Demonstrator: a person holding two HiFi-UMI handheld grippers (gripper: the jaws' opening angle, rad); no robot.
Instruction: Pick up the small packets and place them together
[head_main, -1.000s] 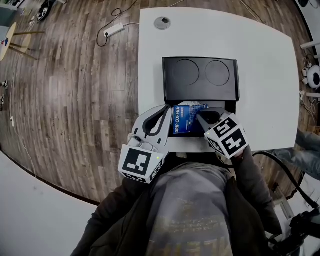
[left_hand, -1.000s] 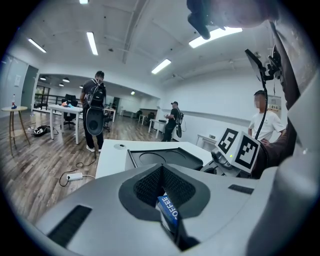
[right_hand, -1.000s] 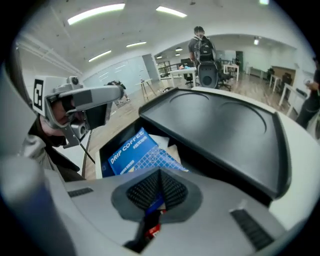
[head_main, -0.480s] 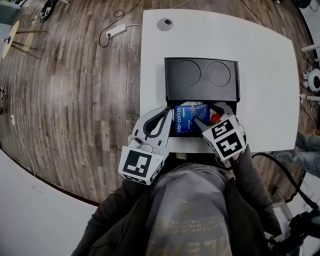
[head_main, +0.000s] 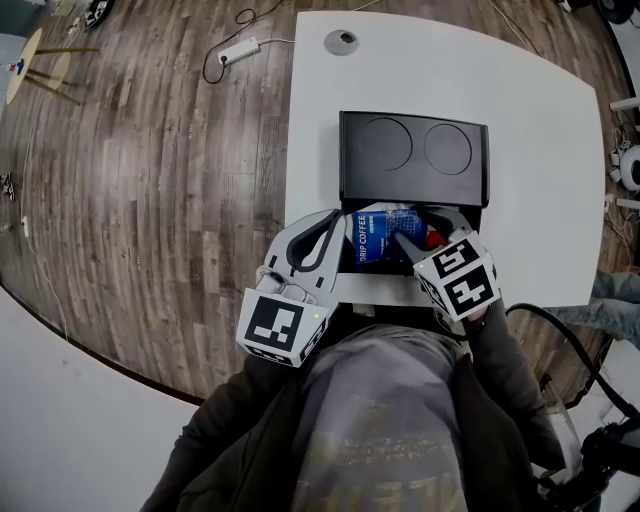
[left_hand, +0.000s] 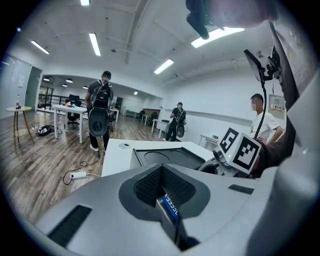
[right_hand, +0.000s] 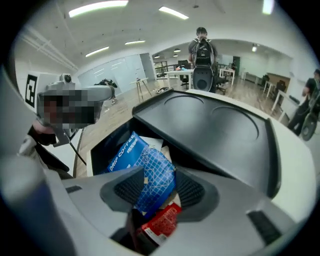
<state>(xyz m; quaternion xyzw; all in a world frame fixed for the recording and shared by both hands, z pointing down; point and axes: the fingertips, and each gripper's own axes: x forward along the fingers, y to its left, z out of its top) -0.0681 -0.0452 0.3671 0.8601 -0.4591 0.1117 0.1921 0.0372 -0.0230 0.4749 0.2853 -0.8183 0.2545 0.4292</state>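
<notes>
A black box (head_main: 415, 190) with a two-ring lid sits on the white table (head_main: 540, 120). In its open front compartment lies a blue drip coffee packet (head_main: 378, 235), with a small red packet (head_main: 432, 240) beside it. My right gripper (head_main: 425, 228) points down into the compartment. It opened wide and its jaws have just been closing a little; it is open, with the red packet (right_hand: 160, 225) and a corner of the blue packet (right_hand: 145, 165) between them. My left gripper (head_main: 338, 222) is shut on the blue packet's left edge (left_hand: 170, 209).
A round cable grommet (head_main: 341, 41) sits at the table's far edge. On the wooden floor to the left lie a power strip (head_main: 243, 47) and its cables. Several people stand in the room beyond, one with a backpack (left_hand: 100, 117).
My right gripper was shut over the compartment and has opened. The red packet now shows lying between its jaws in the box. The left gripper has not moved.
</notes>
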